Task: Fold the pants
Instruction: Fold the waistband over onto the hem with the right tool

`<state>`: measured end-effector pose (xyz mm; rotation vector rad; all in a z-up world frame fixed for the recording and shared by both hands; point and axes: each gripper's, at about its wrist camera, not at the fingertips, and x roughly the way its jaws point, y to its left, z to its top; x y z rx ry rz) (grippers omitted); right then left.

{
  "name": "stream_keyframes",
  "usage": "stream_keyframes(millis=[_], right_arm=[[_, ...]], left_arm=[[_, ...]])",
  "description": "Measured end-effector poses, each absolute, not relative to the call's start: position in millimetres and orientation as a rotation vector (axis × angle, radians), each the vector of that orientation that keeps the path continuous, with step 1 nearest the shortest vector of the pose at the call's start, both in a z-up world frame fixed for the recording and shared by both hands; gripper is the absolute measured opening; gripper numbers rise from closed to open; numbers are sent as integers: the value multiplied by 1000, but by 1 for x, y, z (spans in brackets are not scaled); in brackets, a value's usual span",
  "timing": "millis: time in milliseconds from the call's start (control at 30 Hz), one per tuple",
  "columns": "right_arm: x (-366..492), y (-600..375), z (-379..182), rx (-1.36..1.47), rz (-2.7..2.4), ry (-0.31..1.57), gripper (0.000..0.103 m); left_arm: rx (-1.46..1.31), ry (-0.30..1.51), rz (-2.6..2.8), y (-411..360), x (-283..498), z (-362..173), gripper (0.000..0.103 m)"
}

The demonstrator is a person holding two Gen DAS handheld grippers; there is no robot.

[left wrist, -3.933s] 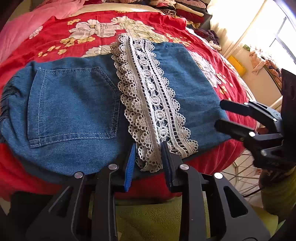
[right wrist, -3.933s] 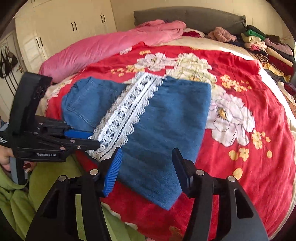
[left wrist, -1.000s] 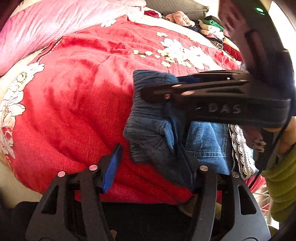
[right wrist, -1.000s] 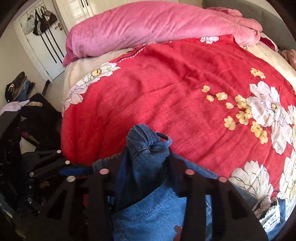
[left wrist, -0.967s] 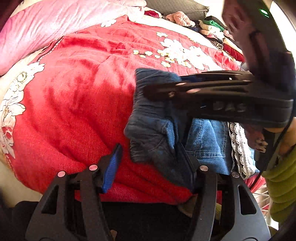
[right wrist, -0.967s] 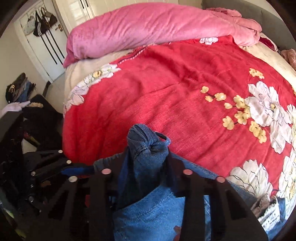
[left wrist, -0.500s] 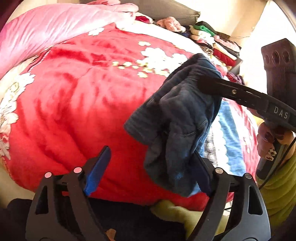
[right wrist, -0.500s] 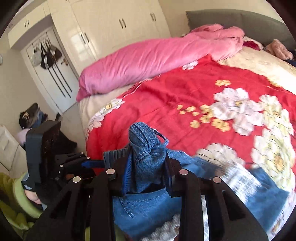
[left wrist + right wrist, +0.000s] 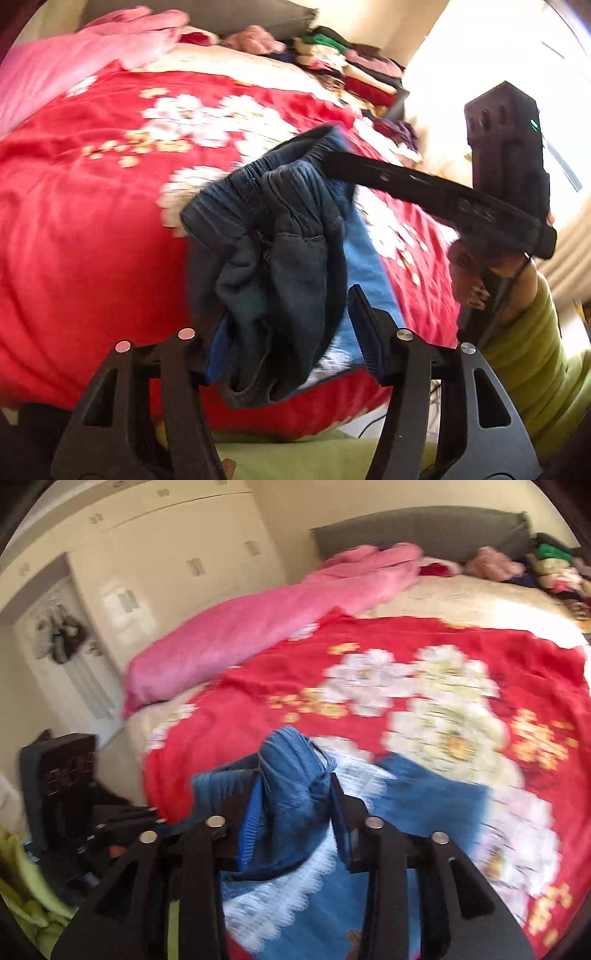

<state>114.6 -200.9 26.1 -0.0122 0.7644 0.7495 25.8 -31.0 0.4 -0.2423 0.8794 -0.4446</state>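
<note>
The blue denim pants with white lace trim lie on the red flowered blanket, their gathered waistband end lifted off it. My right gripper has that bunched waistband filling the gap between its pads; its jaws are opening. In the left wrist view it reaches in from the right, tip at the top of the bunch. A hanging fold of denim sits between the closing jaws of my left gripper. It touches the left pad, and a gap shows at the right pad.
A pink duvet runs along the bed's far left side. Stacked clothes sit by the grey headboard. A white wardrobe stands beyond. A hand and green sleeve hold the right gripper. The bed edge is just below both grippers.
Both grippers have carried the waistband end up and to the right over the rest of the pants. The left jaws widened, then narrowed around the hanging denim. The right jaws stand wider.
</note>
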Motion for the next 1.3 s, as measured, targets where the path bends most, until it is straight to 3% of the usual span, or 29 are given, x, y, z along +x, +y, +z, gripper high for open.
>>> stream_keyframes(millis=[267,400,500,533,567,633,833,967,1033,1100,1300], right_arm=[[110,-245,6,75,593,846,79],[113,-249,-7,153,617,910,86],[120,-241,-22,206,661,1002,84],[122,-235,-28,186,660,1028,75],[122,-227,-32,150,673,1040,40],[113,-221,-22,134,728,977,30],[106,-229,-20,40,643,950,30],[108,-235,-34,49,602,975,43],[106,-240,-28,68,599,951,50],[98,-248,-15,84,587,900,60],[71,-265,16,76,588,787,61]], left_arm=[[-143,952,-522,-72,22,-15,61],[-100,965,-519,-84,19,-18,65],[-75,972,-528,-91,19,-20,67],[-65,975,-529,-95,19,-21,67],[-60,976,-530,-97,19,-21,67],[-51,975,-536,-100,18,-22,67],[-47,979,-543,-102,17,-26,69],[-42,982,-544,-101,13,-25,70],[-45,965,-529,-96,11,-19,79],[-47,942,-510,-90,10,-12,81],[-46,867,-411,-64,12,11,85]])
